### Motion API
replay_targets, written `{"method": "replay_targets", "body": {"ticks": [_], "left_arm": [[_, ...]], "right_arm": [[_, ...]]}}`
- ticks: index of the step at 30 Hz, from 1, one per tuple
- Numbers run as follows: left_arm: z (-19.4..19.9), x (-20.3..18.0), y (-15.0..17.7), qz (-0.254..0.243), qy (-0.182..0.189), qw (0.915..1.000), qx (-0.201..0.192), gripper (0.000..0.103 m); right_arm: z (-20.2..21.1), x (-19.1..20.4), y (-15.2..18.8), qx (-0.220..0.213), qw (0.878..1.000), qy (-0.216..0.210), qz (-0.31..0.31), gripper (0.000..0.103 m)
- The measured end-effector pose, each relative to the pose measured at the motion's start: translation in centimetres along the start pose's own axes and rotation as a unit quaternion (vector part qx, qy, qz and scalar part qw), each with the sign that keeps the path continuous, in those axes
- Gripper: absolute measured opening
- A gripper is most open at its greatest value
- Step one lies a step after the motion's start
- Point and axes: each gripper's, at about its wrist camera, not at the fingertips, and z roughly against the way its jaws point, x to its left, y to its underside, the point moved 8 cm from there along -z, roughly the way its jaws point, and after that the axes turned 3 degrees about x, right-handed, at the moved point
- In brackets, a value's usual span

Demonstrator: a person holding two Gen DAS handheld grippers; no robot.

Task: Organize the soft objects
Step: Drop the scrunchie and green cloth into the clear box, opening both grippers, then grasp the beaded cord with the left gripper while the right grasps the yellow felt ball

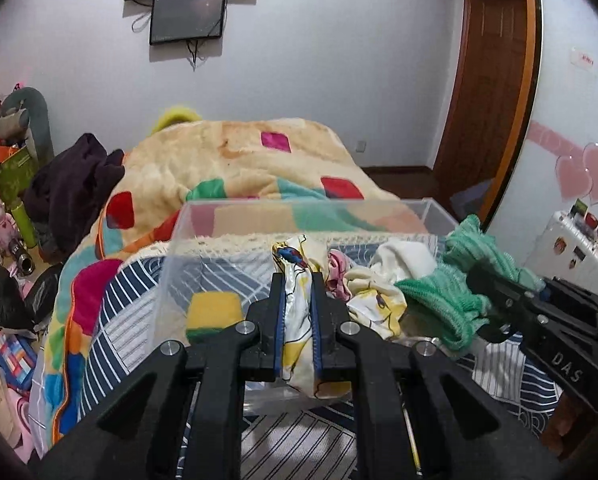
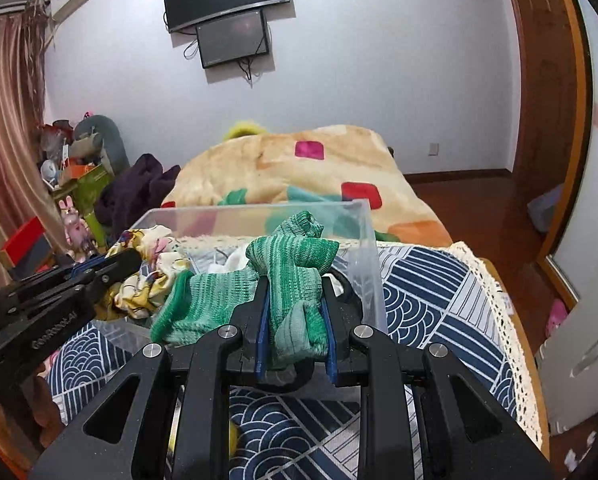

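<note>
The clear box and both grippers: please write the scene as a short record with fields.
container: clear plastic box on the patterned bed cover
left gripper: shut on printed cloth
right gripper: shut on green knitted cloth
inside box: yellow and green sponge, white cloth
behind box: plush blanket with coloured squares
</note>
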Motion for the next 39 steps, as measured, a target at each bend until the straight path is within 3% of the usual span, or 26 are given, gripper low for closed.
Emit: {"method": "replay_targets", "body": {"ticks": [5, 8, 11, 13, 19, 27, 30, 39], "left_arm": [[-0.1, -0.4, 0.5, -0.003, -0.002, 1.0, 0.004, 0.01], [0.3, -0.6, 0.7, -0.008, -0.001, 1.0, 0.005, 0.014], [1.0, -0.8, 0.7, -0.008, 0.006, 0.9999, 0.003, 0.024], [1.6, -0.8, 0.8, -0.004, 0.016, 0.9999, 0.003, 0.037], [4.1, -1.0, 0.8, 0.003, 0.033, 0.9993, -0.017, 0.05], [7.1, -0.6, 2.0, 0.004, 0.048, 0.9984, -0.028, 0.074], [6.9, -0.7, 3.7, -0.001, 0.049, 0.9988, -0.01, 0.074], [5.3, -0.8, 9.4, -0.003, 0.059, 0.9968, 0.055, 0.074]], "right_arm": [[-0.2, -0.3, 0.3, 0.009, 1.0, 0.006, 0.003, 0.022], [0.2, -0.4, 0.4, 0.007, 1.0, 0.02, 0.01, 0.029], [0.9, -0.6, 0.3, 0.002, 1.0, 0.025, 0.011, 0.043], [1.3, -0.8, 0.3, -0.003, 1.0, 0.027, 0.009, 0.054], [3.2, -0.6, -0.6, -0.031, 0.999, 0.029, 0.018, 0.068], [5.6, 0.8, -0.6, -0.055, 0.998, 0.001, 0.034, 0.069], [5.3, 1.5, 0.7, -0.038, 0.998, -0.025, 0.035, 0.069], [2.0, 3.1, 5.2, 0.033, 0.997, -0.049, 0.046, 0.068]]}}
